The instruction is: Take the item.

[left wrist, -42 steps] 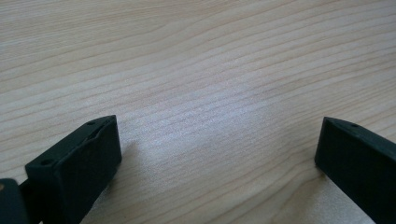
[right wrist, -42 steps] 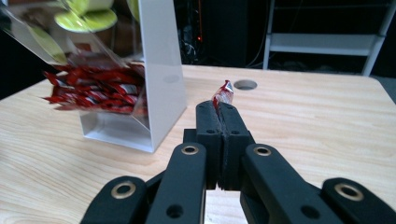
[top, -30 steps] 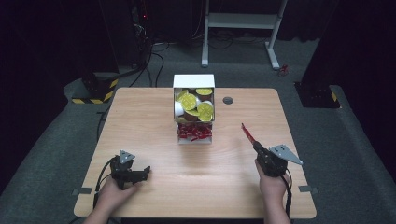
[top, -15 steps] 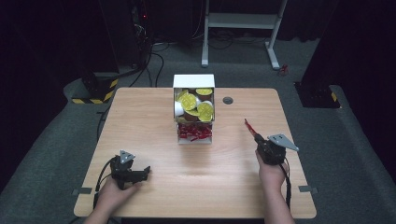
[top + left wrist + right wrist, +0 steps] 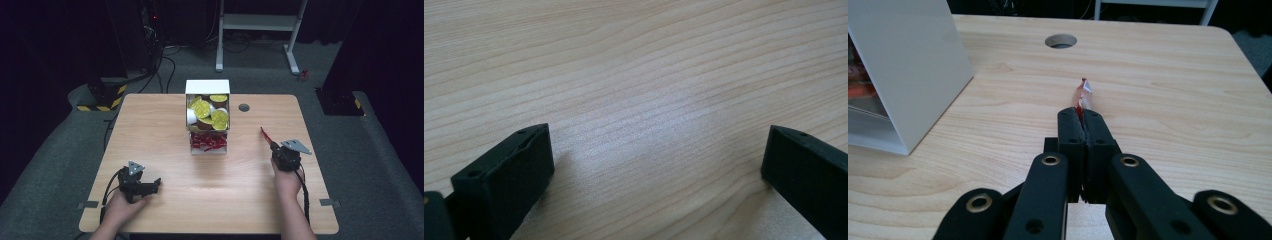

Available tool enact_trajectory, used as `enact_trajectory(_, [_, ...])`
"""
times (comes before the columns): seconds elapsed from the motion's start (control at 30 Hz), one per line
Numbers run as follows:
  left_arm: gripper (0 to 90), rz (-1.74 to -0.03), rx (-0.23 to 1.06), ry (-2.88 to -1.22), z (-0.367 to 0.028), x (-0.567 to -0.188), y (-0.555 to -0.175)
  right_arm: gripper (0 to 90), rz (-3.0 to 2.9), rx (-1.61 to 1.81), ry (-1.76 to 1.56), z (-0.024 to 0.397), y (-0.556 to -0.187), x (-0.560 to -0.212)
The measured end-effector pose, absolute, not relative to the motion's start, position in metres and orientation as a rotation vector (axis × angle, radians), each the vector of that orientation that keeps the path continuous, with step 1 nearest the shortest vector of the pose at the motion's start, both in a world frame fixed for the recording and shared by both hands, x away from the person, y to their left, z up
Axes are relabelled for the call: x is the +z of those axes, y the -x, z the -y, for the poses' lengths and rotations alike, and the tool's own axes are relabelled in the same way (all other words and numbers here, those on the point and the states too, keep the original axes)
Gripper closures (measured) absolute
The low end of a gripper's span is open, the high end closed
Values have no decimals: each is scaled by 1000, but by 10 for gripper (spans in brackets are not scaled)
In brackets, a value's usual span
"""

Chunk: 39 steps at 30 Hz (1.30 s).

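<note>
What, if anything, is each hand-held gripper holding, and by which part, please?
The right hand-held gripper pinches a thin red plastic sachet by its near end. The left hand-held gripper is open and holds nothing.

You have two tongs, one in each hand: the left tongs (image 5: 154, 183) and the right tongs (image 5: 1081, 116). One red packet (image 5: 1082, 96) sticks out of the right tongs. There is one table (image 5: 150, 145) with one round hole (image 5: 244, 107) in it. One white box (image 5: 207, 87) stands on it. In it you see many yellow-lidded cups (image 5: 204, 109) and many red packets (image 5: 209, 142), too crowded to count.
</note>
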<state>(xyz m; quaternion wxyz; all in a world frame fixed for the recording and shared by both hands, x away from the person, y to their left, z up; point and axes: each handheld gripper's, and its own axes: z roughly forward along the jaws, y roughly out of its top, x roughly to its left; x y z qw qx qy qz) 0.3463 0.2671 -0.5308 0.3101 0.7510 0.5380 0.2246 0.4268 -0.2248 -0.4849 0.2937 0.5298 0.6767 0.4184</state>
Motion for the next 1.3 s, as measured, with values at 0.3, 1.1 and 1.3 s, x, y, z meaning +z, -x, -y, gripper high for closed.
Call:
enact_trajectory(0.3, [8,-1421,593,-1984,-267,-531,-346,883,-1860,1058,-1421,220,-431,-495])
enact_trajectory(1.1, [8,-1421,593,-1983,-267,-531,-346,859,-1931,1003,-1456,207,-439,-518])
enact_trajectory(1.3, [8,-1421,593,-1983,-267,-531,-346,816,-1931,1028,-1454,207,-437,-516])
